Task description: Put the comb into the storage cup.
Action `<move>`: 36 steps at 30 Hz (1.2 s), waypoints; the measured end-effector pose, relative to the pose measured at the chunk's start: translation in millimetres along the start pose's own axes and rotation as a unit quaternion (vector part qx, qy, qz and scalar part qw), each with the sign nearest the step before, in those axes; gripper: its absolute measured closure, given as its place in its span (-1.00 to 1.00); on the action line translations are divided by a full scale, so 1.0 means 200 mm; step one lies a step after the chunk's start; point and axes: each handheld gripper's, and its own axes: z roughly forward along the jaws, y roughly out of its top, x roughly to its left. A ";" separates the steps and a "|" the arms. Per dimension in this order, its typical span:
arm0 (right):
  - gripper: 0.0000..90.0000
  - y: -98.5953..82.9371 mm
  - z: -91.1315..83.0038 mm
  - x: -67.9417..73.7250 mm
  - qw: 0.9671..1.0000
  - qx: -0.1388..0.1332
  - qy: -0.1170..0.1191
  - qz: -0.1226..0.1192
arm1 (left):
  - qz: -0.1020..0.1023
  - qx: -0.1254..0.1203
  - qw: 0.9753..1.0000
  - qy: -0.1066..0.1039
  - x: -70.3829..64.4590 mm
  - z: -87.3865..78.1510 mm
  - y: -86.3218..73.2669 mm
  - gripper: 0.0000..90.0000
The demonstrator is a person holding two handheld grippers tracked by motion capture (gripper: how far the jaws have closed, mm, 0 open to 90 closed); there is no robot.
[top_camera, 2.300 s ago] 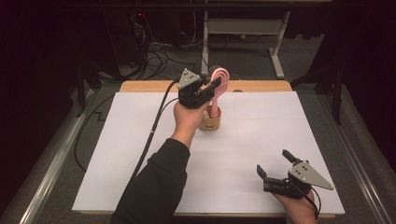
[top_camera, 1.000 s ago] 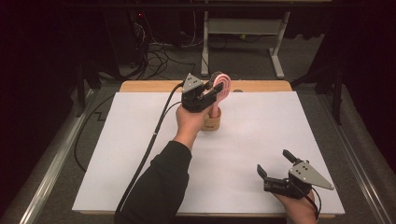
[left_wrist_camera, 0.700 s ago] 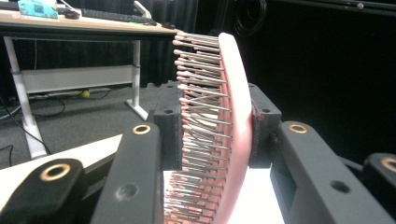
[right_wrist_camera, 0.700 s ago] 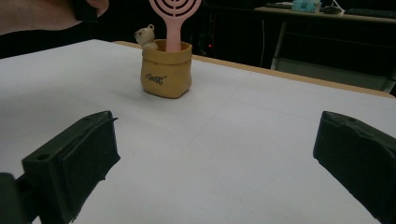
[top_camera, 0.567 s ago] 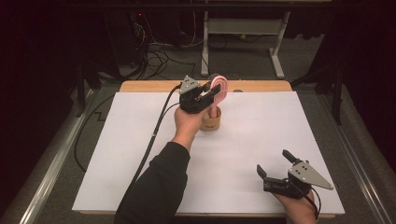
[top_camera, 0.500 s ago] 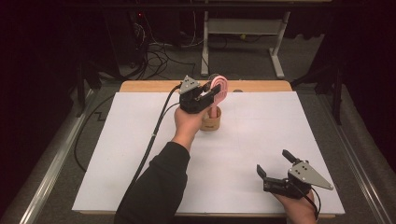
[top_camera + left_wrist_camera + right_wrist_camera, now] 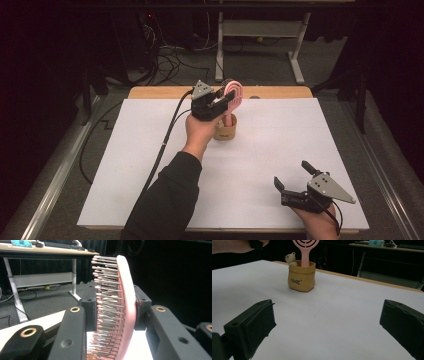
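Two grippers: left gripper point(image 7: 226, 101) jaws clamp brush point(image 7: 233, 93) above pot point(image 7: 225, 129); right gripper point(image 7: 294, 181) gapes, well apart from pot.

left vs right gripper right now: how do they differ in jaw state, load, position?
Jaw state: the left gripper is clamped shut; the right gripper has its jaws spread wide.
Load: the left gripper pinches the head of the pink hairbrush, whose handle stands in the yellow holder; the right gripper holds nothing.
Position: the left gripper is raised above the holder at the far side of the table; the right gripper sits low near the front edge.
Shared: each is hand-held.
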 end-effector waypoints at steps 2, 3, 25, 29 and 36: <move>-1.00 0.00 0.00 0.00 1.000 0.000 0.000 0.000 | 0.005 0.001 1.000 0.005 0.00 0.00 0.00 0.38; -1.00 0.00 0.00 0.00 1.000 0.000 0.000 0.000 | 0.006 0.001 1.000 0.005 0.00 -0.01 0.00 0.38; -1.00 0.00 0.00 0.00 1.000 0.003 -0.002 -0.001 | 0.024 0.000 0.999 0.024 0.00 -0.02 0.02 0.28; -1.00 0.00 0.00 0.01 1.000 0.003 -0.002 -0.001 | 0.024 0.001 0.999 0.022 -0.01 -0.02 0.02 0.21; -1.00 0.00 0.00 0.01 1.000 0.004 -0.001 -0.001 | 0.020 0.002 1.000 0.017 -0.02 -0.01 0.01 0.21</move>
